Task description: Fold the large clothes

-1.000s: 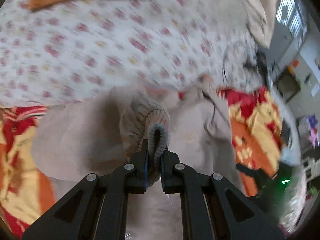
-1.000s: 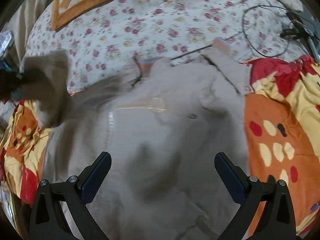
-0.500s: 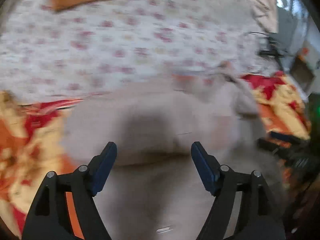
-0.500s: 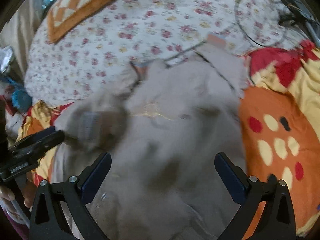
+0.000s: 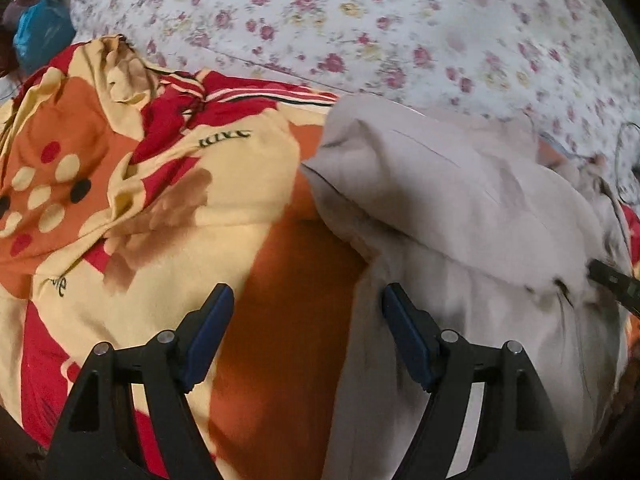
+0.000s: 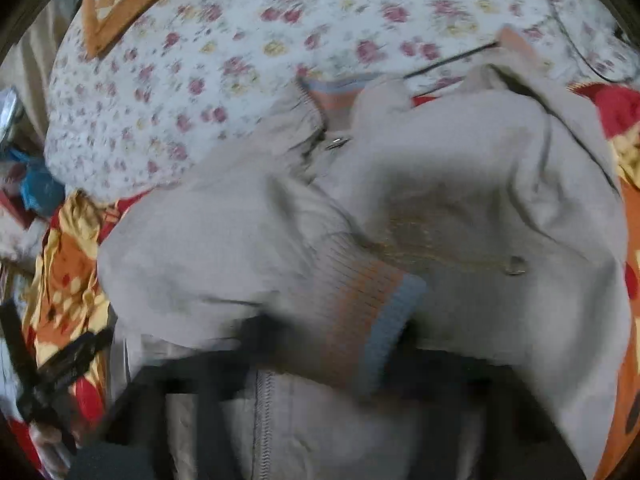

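- One beige jacket (image 5: 460,208) is seen, spread across the right half of the left wrist view and filling the centre of the right wrist view (image 6: 400,208).
- One sleeve is folded over the body; its ribbed cuff (image 6: 372,312), banded orange and grey-blue, lies at lower centre of the right wrist view.
- One metal snap button (image 6: 516,266) and one zipper pull (image 6: 336,143) are seen on the front.
- One orange, yellow and red blanket (image 5: 160,200) lies under the jacket, filling the left of the frame.
- One floral bedsheet (image 5: 360,20) covers the top of the frame.
- The left tool (image 5: 308,312) is held with its jaws wide apart, empty, over the jacket's left edge.
- The right tool (image 6: 320,364) is blurred under the cuff; its state cannot be told.
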Motion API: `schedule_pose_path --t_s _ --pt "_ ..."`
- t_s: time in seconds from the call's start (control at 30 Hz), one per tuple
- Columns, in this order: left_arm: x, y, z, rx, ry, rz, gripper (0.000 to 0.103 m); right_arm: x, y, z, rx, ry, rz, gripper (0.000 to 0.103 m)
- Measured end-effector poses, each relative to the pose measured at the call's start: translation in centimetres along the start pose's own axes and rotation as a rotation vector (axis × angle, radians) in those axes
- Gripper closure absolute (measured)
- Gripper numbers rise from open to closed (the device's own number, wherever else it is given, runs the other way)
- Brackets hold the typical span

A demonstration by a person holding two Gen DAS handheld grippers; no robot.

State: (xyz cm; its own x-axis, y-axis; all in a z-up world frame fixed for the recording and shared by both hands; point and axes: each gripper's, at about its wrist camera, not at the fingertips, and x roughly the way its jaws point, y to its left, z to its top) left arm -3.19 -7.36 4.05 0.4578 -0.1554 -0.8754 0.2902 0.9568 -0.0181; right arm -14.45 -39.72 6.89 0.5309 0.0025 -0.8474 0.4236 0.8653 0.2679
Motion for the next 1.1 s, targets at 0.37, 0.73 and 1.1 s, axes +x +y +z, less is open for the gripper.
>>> schedule_pose_path --t_s 0.37,0.73,1.1 --pt "2.0 1.2 1.5 -0.122 0.026 0.031 0.027 -5.0 -2.1 4.2 -0.112 -0.253 -0.221 0.091" --pt "0.8 0.5 2.5 -0.11 -0.032 -0.059 0.027 -6.7 1.2 2.3 -0.12 -0.197 -0.037 0.04" --pt "1.5 3.6 2.3 -0.183 -0.031 -0.019 0.027 -0.9 15.7 -1.2 -0.545 -0.071 0.14 0.045"
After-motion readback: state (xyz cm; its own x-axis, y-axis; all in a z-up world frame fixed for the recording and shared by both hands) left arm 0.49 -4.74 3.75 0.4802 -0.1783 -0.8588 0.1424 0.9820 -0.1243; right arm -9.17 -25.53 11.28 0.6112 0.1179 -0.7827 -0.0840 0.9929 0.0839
